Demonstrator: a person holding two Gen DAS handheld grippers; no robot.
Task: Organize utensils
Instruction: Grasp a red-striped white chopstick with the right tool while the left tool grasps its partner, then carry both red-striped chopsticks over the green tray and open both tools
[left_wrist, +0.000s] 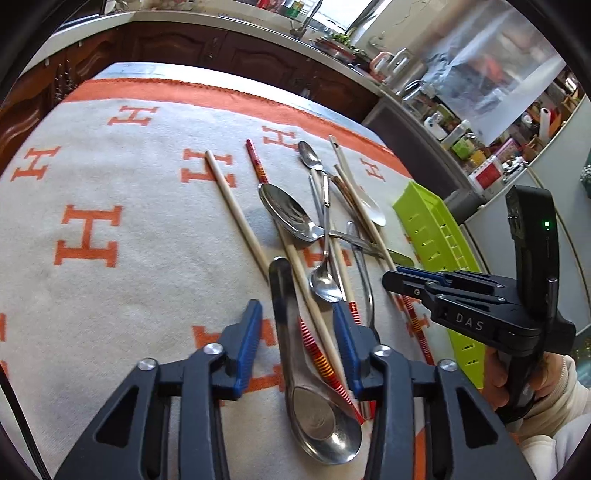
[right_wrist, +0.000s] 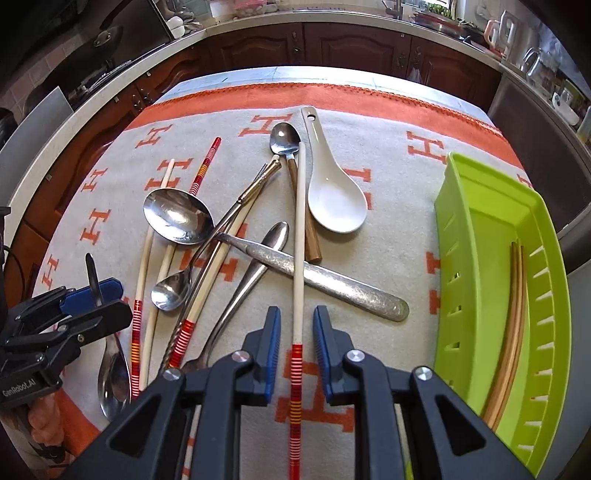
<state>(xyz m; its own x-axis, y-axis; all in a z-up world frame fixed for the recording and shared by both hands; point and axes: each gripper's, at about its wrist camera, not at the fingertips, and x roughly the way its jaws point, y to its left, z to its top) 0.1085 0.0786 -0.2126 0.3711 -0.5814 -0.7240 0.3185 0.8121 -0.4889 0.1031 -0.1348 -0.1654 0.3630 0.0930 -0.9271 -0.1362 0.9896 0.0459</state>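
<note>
Right wrist: glossy white ceramic spoon (right_wrist: 334, 199), slotted green plastic tray (right_wrist: 487, 206)

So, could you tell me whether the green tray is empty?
Not empty: a pair of wooden chopsticks lies inside the green tray.

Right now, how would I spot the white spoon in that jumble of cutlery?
Start at the green tray on the right edge of the orange-and-white cloth. Just left of it, at the far side of the pile, lies the white spoon, bowl up. It is the only white one; the other spoons are shiny metal.
</note>
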